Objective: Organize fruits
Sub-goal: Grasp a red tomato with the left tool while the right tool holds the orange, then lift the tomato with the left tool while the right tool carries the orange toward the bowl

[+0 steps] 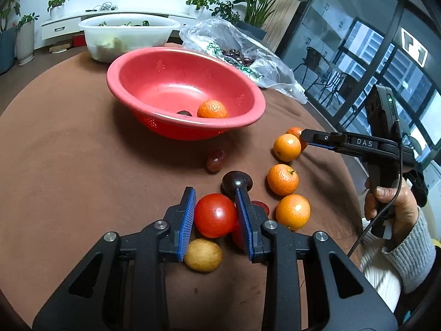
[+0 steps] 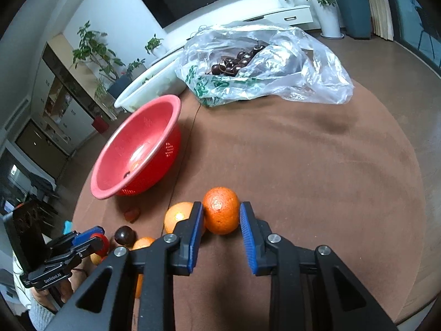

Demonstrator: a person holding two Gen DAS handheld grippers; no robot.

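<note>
In the left wrist view my left gripper (image 1: 215, 195) is shut on a red tomato (image 1: 215, 216), low over the brown table among loose fruit. A dark plum (image 1: 237, 183), a yellow-brown fruit (image 1: 202, 254) and three oranges (image 1: 283, 179) lie close by. In the right wrist view my right gripper (image 2: 222, 205) is shut on an orange (image 2: 221, 212) that rests on the cloth. The red colander bowl (image 1: 248, 121) stands beyond, holding one orange (image 1: 212, 109) and a small dark fruit (image 1: 184, 113). The left gripper (image 2: 100, 237) also shows at the lower left of the right wrist view.
A clear plastic bag of dark cherries (image 2: 264, 63) lies at the back of the table. A white tub (image 1: 126, 35) stands behind the bowl. A reddish fruit (image 1: 215, 160) sits in front of the bowl. A hand in a grey sleeve (image 1: 397, 212) holds the right gripper.
</note>
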